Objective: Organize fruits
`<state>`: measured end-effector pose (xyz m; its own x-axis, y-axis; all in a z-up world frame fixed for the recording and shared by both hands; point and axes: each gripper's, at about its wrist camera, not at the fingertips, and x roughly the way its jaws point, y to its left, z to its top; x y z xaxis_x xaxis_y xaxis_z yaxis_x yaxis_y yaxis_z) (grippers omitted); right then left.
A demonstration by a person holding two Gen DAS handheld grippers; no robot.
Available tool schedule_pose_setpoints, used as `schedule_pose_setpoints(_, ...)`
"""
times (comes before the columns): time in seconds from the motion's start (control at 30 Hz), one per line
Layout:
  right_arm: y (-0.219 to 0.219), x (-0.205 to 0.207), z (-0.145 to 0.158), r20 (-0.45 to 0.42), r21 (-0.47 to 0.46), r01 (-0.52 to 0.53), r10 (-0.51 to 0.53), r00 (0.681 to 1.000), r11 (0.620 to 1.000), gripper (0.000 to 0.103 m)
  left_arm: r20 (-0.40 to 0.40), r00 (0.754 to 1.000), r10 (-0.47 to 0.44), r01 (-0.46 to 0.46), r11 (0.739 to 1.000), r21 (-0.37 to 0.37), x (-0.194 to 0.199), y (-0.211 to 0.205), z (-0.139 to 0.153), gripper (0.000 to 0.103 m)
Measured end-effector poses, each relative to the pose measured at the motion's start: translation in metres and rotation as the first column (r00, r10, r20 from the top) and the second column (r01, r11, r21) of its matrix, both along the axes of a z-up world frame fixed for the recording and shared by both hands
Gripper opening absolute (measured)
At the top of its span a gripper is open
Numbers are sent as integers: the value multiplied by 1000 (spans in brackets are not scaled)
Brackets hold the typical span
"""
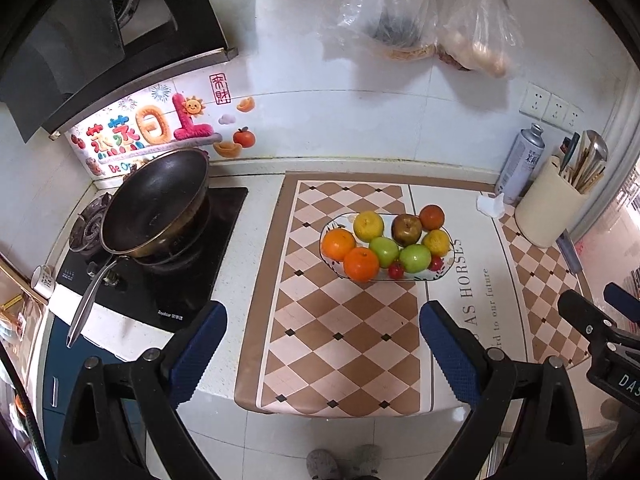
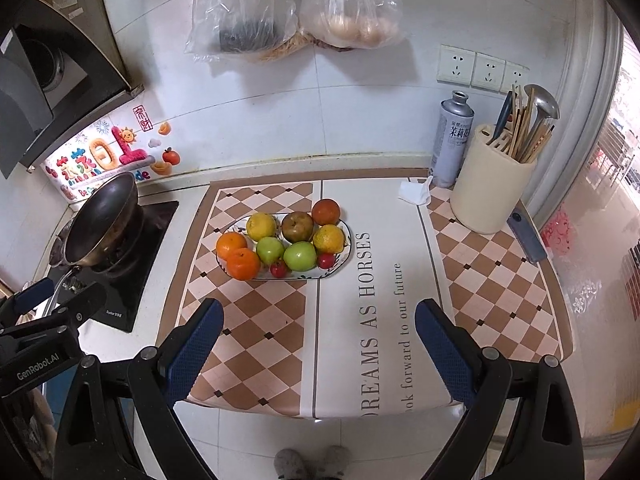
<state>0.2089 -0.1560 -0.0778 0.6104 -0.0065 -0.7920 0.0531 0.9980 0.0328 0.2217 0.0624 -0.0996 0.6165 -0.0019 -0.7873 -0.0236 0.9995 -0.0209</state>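
An oval patterned plate (image 1: pixel 330 227) (image 2: pixel 347 255) sits on the checkered mat and holds a heap of fruit: two oranges (image 1: pixel 361 264) (image 2: pixel 243 264), two green apples (image 1: pixel 415 258) (image 2: pixel 300 256), yellow fruits (image 1: pixel 368 225) (image 2: pixel 261 227), a brown apple (image 1: pixel 407 230) (image 2: pixel 297 226), a dark red-orange fruit (image 1: pixel 431 217) (image 2: pixel 326 212) and small red ones (image 1: pixel 397 270) (image 2: pixel 279 268). My left gripper (image 1: pixel 322 322) hangs open above the counter's front edge, short of the plate. My right gripper (image 2: pixel 318 320) is open too, nothing between its fingers.
A black wok (image 1: pixel 156 202) (image 2: pixel 102 218) rests on the stove at the left. At the back right stand a spray can (image 1: pixel 520 164) (image 2: pixel 452 140), a cream utensil holder (image 1: pixel 548 204) (image 2: pixel 492 184) and a crumpled tissue (image 2: pixel 416 192). Plastic bags (image 2: pixel 296 4) hang on the wall.
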Motion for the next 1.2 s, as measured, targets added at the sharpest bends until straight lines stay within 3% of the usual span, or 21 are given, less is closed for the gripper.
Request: schedule_pose_setpoints(1.2, 2, -16, 13, 17, -7, 21, -21, 1000, 1000, 100, 22, 1000, -17, 17, 1000, 5, -7, 5, 7, 103)
